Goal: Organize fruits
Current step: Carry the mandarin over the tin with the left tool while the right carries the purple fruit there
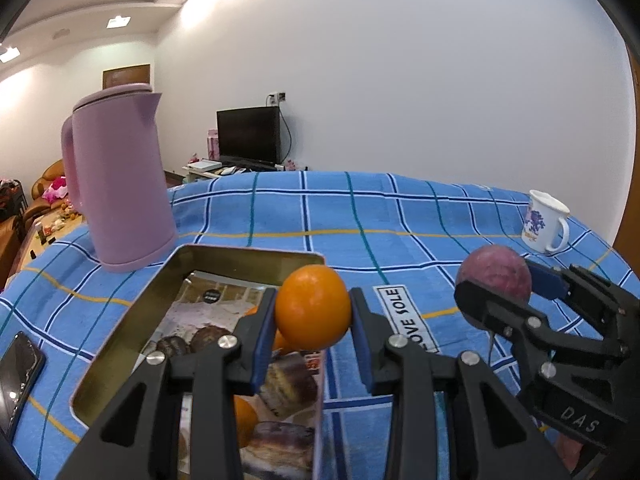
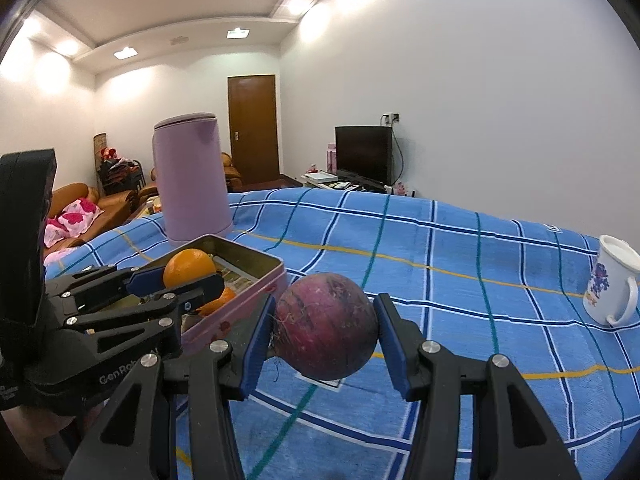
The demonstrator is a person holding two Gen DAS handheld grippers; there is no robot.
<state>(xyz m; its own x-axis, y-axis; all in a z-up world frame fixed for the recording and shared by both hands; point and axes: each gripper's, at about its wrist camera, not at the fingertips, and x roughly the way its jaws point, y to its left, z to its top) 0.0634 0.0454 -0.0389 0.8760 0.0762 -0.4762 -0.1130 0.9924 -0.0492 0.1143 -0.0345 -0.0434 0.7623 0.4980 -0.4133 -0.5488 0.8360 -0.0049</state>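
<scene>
While both grippers hang over the blue checked cloth (image 1: pixel 400 208), left gripper (image 1: pixel 312 312) clamped on an orange (image 1: pixel 312 306) above the open tin (image 1: pixel 120 328), right gripper (image 2: pixel 326 330) pinching a purple round fruit (image 2: pixel 328 326) between its pads, beside the tin, white mug (image 2: pixel 612 284) far right of the fingers.

Illumination is bright and even, supplied by recessed ceiling lights (image 2: pixel 124 53) that bloom white on the ceiling and upper walls. Shadows beneath each gripper are soft. Fisheye distortion bends the walls; corners vignette black. Focus is sharp near the fingers, softer beyond.
</scene>
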